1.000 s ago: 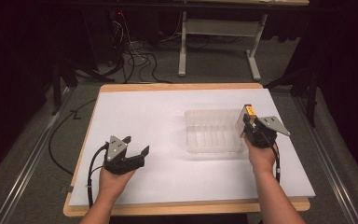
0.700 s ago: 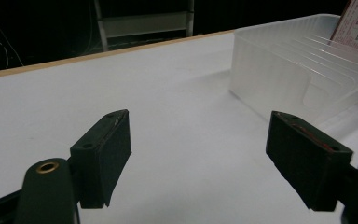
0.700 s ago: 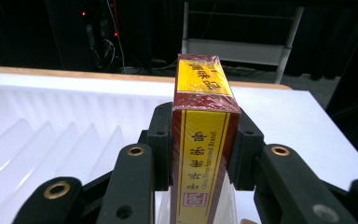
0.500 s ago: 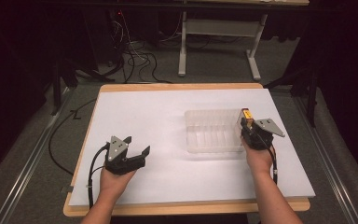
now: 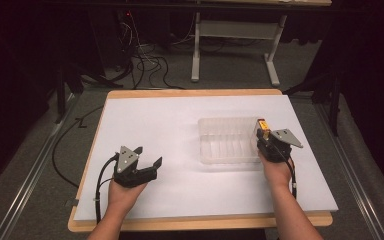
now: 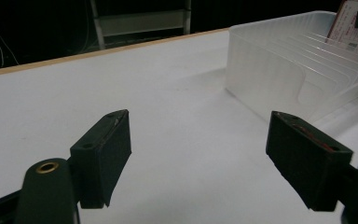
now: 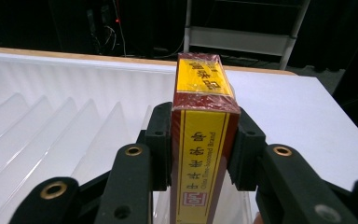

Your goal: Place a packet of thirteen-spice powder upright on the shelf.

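At right, right gripper [image 7: 200,154] clamps a red-and-yellow box [image 7: 204,140] on its narrow sides, held upright at the right end of the clear slotted tray [image 5: 228,141], probably to drop it into a slot. Left gripper [image 5: 147,161] rests gaping and empty near-left on the white table [image 5: 180,120], apparently out of the way.

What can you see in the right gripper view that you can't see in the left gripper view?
Right gripper view alone: the right gripper with its fingers pressed on the sides of a red and yellow box, close enough to see its yellow face and printing.

Left gripper view alone: the left gripper with its fingers wide apart and nothing between them.

Both: the clear plastic tray with its slanted dividers, and the white table top. The box is at the left gripper view's top right corner.
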The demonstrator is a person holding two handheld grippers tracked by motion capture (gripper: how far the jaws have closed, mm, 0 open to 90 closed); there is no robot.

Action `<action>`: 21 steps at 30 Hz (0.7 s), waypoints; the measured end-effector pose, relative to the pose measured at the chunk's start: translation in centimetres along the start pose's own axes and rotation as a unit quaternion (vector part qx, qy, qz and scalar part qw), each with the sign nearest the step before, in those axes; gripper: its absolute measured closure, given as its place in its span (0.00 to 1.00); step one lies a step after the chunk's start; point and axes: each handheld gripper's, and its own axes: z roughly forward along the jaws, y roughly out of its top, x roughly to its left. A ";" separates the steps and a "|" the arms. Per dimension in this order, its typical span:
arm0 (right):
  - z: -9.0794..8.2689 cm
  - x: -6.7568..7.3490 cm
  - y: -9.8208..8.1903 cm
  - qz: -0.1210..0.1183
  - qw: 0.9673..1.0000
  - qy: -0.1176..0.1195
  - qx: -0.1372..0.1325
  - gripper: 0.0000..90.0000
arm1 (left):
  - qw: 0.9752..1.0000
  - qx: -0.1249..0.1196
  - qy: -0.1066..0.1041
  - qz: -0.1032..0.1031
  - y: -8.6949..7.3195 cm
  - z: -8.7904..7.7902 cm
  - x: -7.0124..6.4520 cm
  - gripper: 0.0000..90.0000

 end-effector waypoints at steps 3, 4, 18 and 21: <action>-0.1 0.0 0.1 -0.002 1.000 0.002 -0.002 0.70 | 1.000 0.001 0.000 0.000 0.0 0.0 0.0 0.25; -0.1 0.0 0.1 0.001 1.000 0.003 -0.001 0.70 | 1.000 0.001 0.000 0.000 0.0 0.0 0.0 0.25; -0.8 -0.3 1.4 0.005 1.000 0.015 -0.011 0.61 | 1.000 0.002 0.000 -0.001 0.0 0.1 0.1 0.25; -1.1 -0.3 1.9 0.006 1.000 0.019 -0.013 0.57 | 1.000 0.002 0.000 -0.002 0.0 0.0 0.1 0.25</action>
